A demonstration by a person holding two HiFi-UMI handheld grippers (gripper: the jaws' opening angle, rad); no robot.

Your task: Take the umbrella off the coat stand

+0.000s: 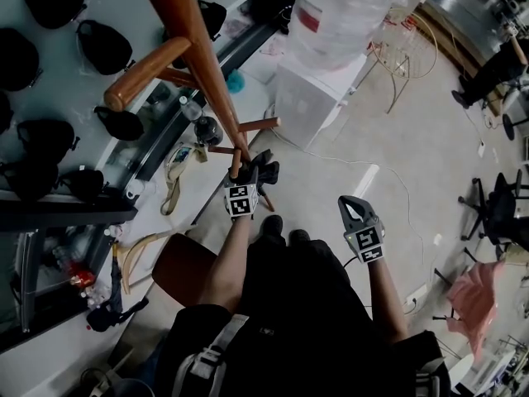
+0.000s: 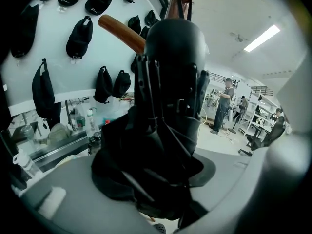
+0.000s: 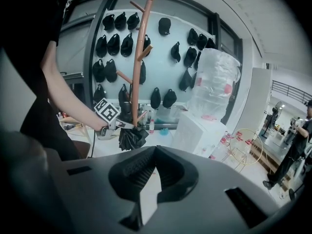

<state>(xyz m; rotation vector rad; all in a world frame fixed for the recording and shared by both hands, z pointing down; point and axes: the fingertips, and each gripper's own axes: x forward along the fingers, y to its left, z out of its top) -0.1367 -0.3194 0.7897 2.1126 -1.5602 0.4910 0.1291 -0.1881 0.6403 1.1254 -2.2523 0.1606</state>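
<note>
Black caps hang on a white wall panel above a pale floor.

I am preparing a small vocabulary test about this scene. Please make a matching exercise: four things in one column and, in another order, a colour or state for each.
Things
1. stand
2. umbrella
3. left gripper
4. right gripper

Colours or states
a. jaws together, nothing between them
b. brown wood
c. black, folded, on the stand
d. the umbrella between its jaws

Pairs: 1-b; 2-c; 3-d; 4-a
</note>
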